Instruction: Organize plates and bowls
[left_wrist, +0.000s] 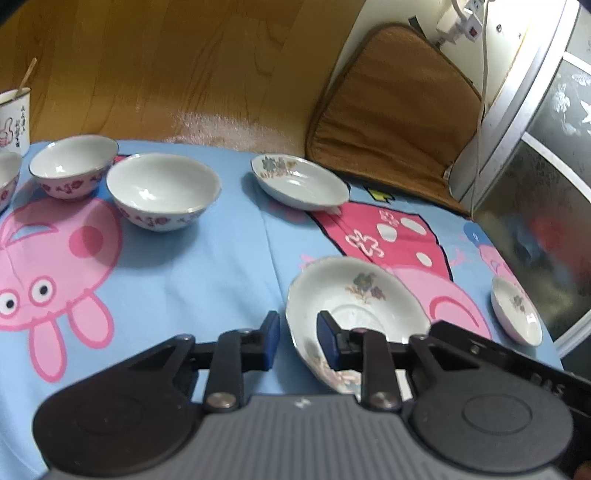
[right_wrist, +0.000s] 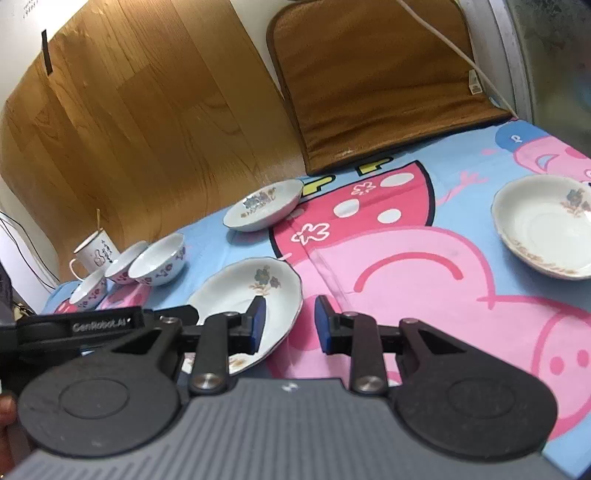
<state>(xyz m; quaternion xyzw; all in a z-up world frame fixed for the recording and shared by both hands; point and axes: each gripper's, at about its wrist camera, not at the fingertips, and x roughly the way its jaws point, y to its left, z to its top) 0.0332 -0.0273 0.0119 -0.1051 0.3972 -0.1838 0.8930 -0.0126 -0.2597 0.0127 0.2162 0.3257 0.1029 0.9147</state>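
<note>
A floral white plate (left_wrist: 354, 314) lies on the cartoon cloth. My left gripper (left_wrist: 298, 341) is open, its jaws straddling the plate's left rim. In the right wrist view the same plate (right_wrist: 255, 295) lies under my open right gripper (right_wrist: 286, 323), whose jaws straddle its right rim. A second floral plate (left_wrist: 299, 182) (right_wrist: 264, 210) lies further back. A third plate (left_wrist: 515, 310) (right_wrist: 546, 225) lies at the right. Two white bowls with red flowers (left_wrist: 162, 190) (left_wrist: 72, 166) stand at the back left, seen also in the right wrist view (right_wrist: 159, 260) (right_wrist: 125, 262). A third bowl (right_wrist: 88, 290) stands beside them.
A white enamel mug (left_wrist: 13, 122) (right_wrist: 96, 253) with a stick in it stands at the back left corner. A brown cushion (left_wrist: 391, 107) (right_wrist: 373, 77) leans on the wall behind. A wooden panel (right_wrist: 147, 122) backs the table. A glass door frame (left_wrist: 517, 122) stands at the right.
</note>
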